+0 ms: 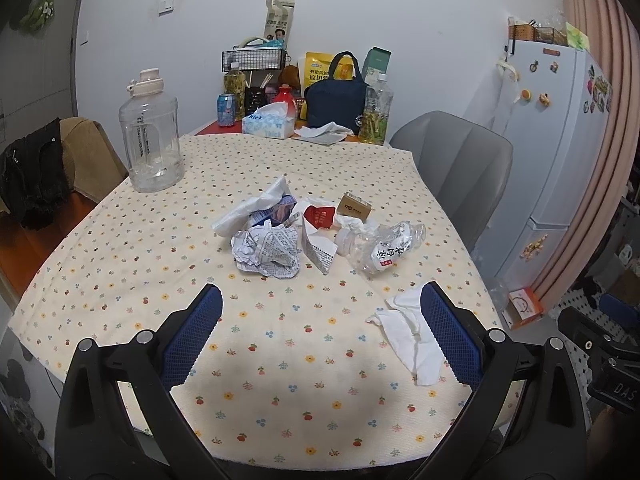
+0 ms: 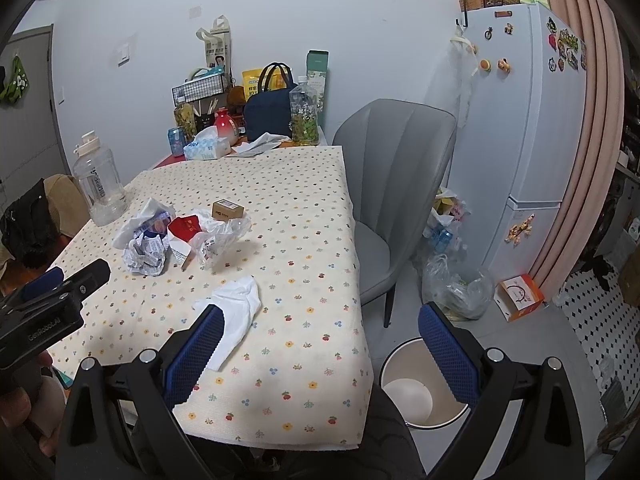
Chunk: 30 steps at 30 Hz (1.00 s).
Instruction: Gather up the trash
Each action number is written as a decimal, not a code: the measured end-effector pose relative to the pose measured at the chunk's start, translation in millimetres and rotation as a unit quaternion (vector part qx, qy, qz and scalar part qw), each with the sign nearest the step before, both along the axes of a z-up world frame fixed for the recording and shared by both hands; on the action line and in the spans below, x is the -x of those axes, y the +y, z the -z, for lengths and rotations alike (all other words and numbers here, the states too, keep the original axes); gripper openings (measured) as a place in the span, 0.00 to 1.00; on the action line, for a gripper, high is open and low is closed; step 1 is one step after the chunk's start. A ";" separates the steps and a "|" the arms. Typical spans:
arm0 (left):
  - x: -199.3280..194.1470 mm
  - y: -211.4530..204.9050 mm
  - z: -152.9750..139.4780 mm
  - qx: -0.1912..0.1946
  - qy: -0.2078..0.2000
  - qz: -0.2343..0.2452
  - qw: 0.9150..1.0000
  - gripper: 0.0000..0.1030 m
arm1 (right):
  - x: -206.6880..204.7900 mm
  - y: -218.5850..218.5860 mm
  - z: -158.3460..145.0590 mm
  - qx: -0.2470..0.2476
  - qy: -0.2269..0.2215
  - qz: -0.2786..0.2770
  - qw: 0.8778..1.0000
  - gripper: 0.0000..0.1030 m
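Note:
A heap of trash lies mid-table: crumpled printed paper (image 1: 266, 252) (image 2: 146, 256), a white plastic wrapper (image 1: 252, 210), a red and white carton (image 1: 318, 232) (image 2: 182, 236), a small brown box (image 1: 354, 206) (image 2: 228, 210) and a crushed clear bottle (image 1: 382, 246) (image 2: 216, 242). A white tissue (image 1: 408, 330) (image 2: 236, 312) lies apart, nearer me. My left gripper (image 1: 322, 324) is open and empty above the table's front, short of the heap. My right gripper (image 2: 320, 348) is open and empty over the table's right front corner, its left finger (image 2: 196, 356) over the tissue. A white bin (image 2: 420, 388) stands on the floor below it.
A large clear jug (image 1: 150, 136) stands at the table's left. Tissue box (image 1: 268, 122), navy bag (image 1: 336, 100), bottles and a can crowd the far end. A grey chair (image 2: 396, 184) stands right of the table, with a fridge (image 2: 528, 120) and plastic bags (image 2: 456, 284) beyond.

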State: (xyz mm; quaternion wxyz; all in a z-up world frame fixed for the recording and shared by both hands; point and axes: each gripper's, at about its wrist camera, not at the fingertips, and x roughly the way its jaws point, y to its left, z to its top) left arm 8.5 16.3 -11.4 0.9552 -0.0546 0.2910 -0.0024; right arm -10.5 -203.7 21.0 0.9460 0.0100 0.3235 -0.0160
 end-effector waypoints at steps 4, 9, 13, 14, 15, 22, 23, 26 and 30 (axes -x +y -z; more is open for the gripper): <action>-0.3 -0.8 -1.4 -0.002 -0.001 0.002 1.000 0.96 | -0.4 0.0 -0.2 -0.002 0.000 -0.001 1.000 0.93; 0.7 -0.6 -2.7 0.001 -0.005 0.003 1.000 0.96 | -1.3 0.3 -1.6 -0.002 -0.001 0.001 1.000 0.93; 0.6 0.1 -2.7 0.005 -0.003 0.002 1.000 0.96 | -1.9 1.3 -1.9 -0.003 -0.002 0.001 1.000 0.93; 0.7 0.6 -2.8 0.006 -0.003 0.002 1.000 0.96 | -1.9 1.9 -2.0 -0.003 -0.002 -0.001 1.000 0.93; 0.9 1.0 -3.0 0.006 -0.003 0.002 1.000 0.96 | -2.1 2.4 -2.2 -0.001 -0.003 -0.002 1.000 0.93; 0.2 7.5 -1.7 0.011 -0.001 -0.004 1.000 0.96 | -2.0 4.7 -0.1 0.000 0.000 -0.005 1.000 0.93; 0.0 8.3 -1.5 0.011 -0.001 -0.004 1.000 0.96 | -2.2 4.9 0.3 0.000 0.000 -0.005 1.000 0.93; -0.7 11.1 -0.5 0.020 -0.001 -0.001 1.000 0.96 | -3.3 6.6 1.4 0.002 0.001 -0.008 1.000 0.93; -3.7 16.6 0.1 0.023 -0.001 -0.001 1.000 0.96 | -7.9 14.4 -0.3 0.004 -0.001 -0.030 1.000 0.93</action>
